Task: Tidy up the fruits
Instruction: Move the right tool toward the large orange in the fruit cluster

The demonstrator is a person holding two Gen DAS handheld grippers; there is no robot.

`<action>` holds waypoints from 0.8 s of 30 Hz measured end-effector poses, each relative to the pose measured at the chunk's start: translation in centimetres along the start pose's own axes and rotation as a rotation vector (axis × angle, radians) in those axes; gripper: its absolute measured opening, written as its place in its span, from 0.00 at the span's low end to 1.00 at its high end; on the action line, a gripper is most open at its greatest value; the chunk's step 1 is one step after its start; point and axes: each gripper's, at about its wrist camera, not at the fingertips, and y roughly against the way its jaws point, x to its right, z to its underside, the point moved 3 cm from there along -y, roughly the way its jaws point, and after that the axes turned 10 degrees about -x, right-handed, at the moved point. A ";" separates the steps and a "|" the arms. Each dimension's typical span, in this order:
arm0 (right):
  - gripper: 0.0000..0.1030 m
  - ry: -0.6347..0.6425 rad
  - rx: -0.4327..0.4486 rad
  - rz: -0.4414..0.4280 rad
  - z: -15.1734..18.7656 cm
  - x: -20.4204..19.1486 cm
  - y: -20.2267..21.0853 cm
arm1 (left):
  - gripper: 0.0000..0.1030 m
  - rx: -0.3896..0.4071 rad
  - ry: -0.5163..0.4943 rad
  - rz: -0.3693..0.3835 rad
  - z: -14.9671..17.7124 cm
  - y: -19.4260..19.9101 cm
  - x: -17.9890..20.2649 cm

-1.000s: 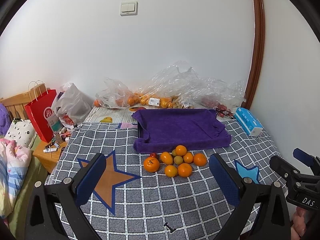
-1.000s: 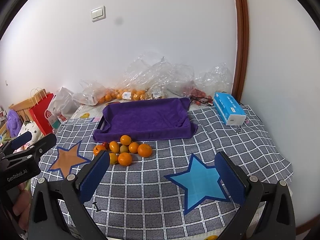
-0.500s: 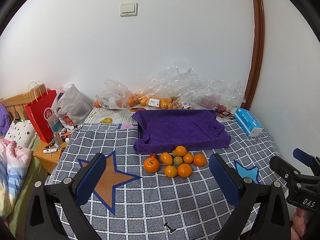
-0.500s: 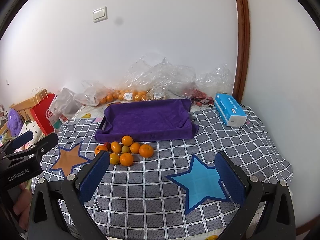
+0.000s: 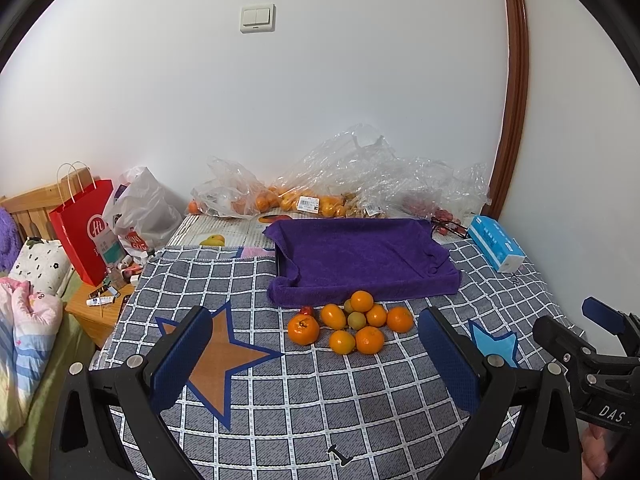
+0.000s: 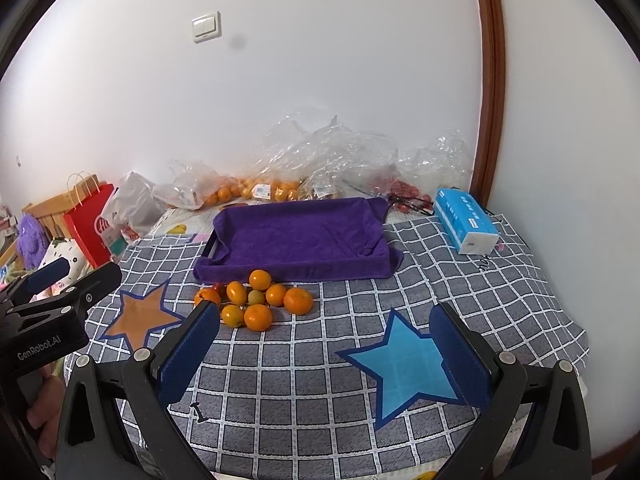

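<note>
Checkered bedding point(image 5: 320, 400) filled the lower frame; my left gripper point(image 5: 316, 364) and right gripper point(image 6: 324, 356) both gaped, holding nothing. Mandarins point(image 5: 352, 322) clustered mid-frame (none sorted) before the bare purple-towelled tray point(image 5: 360, 256).

1. The scene is backed by a plain white wall point(image 5: 320, 100), evenly lit; no lamp or window is shown.
2. A white double light switch point(image 5: 257, 18) is mounted high on that wall.
3. A brown wooden door frame point(image 5: 514, 80) is seen curving up the right side, with another white wall beyond it.
4. The foreground is filled by a surface covered in a grey checked cloth point(image 5: 320, 400) printed with an orange star point(image 5: 216, 354) and a blue star point(image 6: 404, 364).
5. A wooden headboard point(image 5: 30, 204) and a low wooden nightstand point(image 5: 94, 312) are placed at the left.
</note>
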 end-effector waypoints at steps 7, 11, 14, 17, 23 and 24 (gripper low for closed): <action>1.00 -0.003 -0.008 -0.013 0.2 0.0 -0.4 | 1.00 -0.001 0.000 0.001 -0.1 0.0 0.1; 1.00 -0.004 -0.031 -0.024 0.3 -0.2 -1.5 | 1.00 -0.011 0.000 0.003 -0.2 -0.6 0.0; 1.00 0.002 -0.054 -0.017 0.3 -0.4 -2.8 | 1.00 -0.026 0.004 0.002 -0.2 -1.7 -0.3; 1.00 0.012 -0.075 -0.011 0.4 -0.6 -4.2 | 1.00 -0.050 0.014 0.003 0.0 -3.1 -1.0; 1.00 0.018 -0.111 -0.006 0.5 -0.6 -6.8 | 1.00 -0.094 0.034 0.008 0.5 -6.0 -2.1; 1.00 0.015 -0.119 -0.008 0.5 -0.5 -7.4 | 1.00 -0.099 0.036 0.007 0.6 -6.5 -2.3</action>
